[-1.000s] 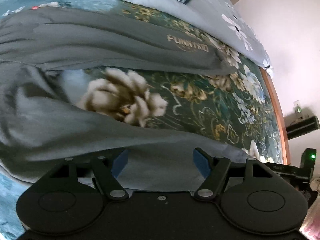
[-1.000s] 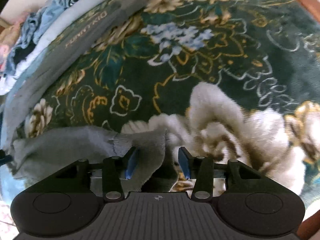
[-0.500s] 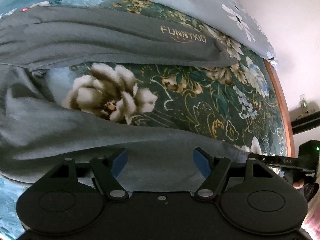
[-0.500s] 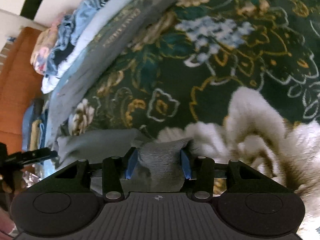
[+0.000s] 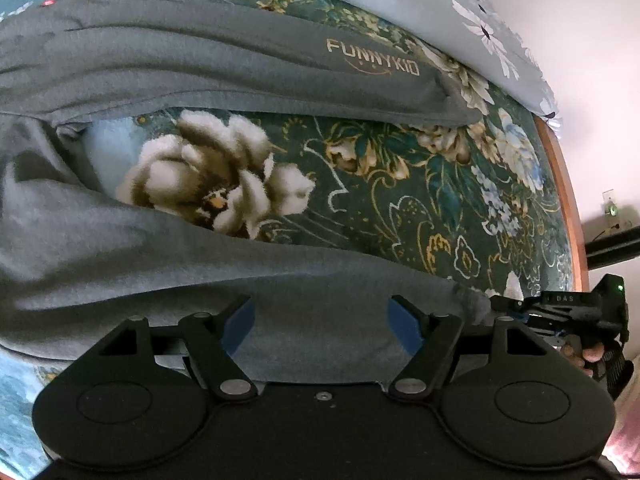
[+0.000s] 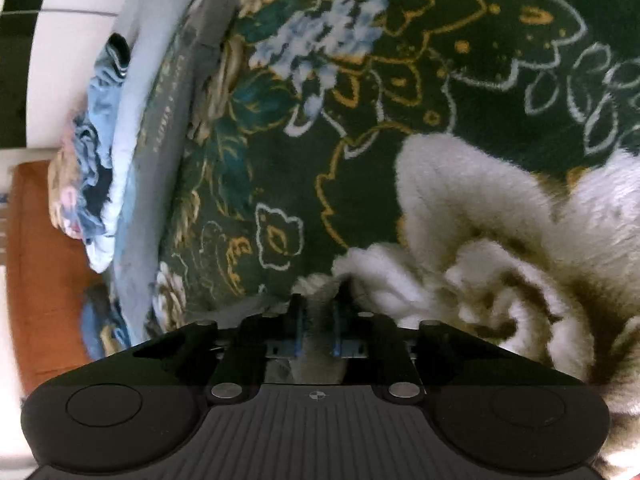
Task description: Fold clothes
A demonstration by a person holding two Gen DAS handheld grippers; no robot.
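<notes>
Since the earlier frame, right gripper (image 6: 318,316) jaws were clenched on the grey trouser cuff (image 6: 320,300); left gripper (image 5: 320,322) jaws remain released; tension should be kept even.

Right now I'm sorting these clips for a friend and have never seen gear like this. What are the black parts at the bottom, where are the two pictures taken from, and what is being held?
No robot here: a person holds a pair of hand tongs in each hand, and a wide-angle camera on each looks forward along its two blue-padded fingers. The black shapes at the bottom are the tongs themselves.

One picture comes from the left tongs, which stand open over the near leg of grey trousers. The trousers, lettered FUNNYKID, lie spread on a green flowered blanket.

The other comes from the right tongs, shut on the leg's cuff. In the left picture they show at the right edge, at the end of that same leg.

Behind lies a pile of other clothes.
</notes>
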